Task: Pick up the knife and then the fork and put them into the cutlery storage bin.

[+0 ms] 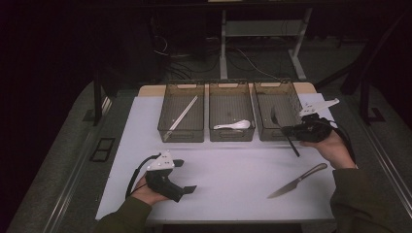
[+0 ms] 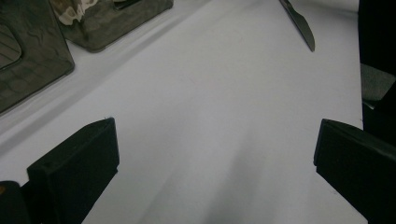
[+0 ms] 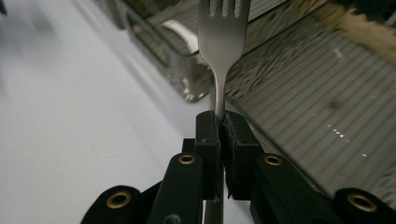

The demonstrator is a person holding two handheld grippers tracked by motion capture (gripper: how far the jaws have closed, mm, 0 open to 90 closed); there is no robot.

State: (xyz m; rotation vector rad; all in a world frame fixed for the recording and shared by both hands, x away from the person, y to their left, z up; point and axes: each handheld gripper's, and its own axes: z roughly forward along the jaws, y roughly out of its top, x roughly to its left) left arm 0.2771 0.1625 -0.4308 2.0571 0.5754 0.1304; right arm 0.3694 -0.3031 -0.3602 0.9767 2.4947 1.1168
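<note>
Dark room, white table [image 1: 218,170]; three bins: sticks [image 1: 183,114], spoon [image 1: 233,125] (white), one bare; right gripper [image 1: 290,130] clamps fork [image 3: 221,42], left gripper [image 1: 183,175] wide

Table sheet [image 1: 233,170]: white, covers the tabletop, middle of the frame.
Left bin [image 1: 180,133]: grey, see-through, upper middle, leftmost of three side by side.
Chopsticks [image 1: 183,112]: pale, lying aslant inside the left bin.
Middle bin [image 1: 231,135]: just right of the left bin.
Spoon [image 1: 234,125]: white, lying in the middle bin, near its front wall.
Knife [image 1: 297,180]: metal, flat on the sheet, lower right, blade toward the lower left.
Floor cables [image 1: 243,58]: top centre, beyond the table.
</note>
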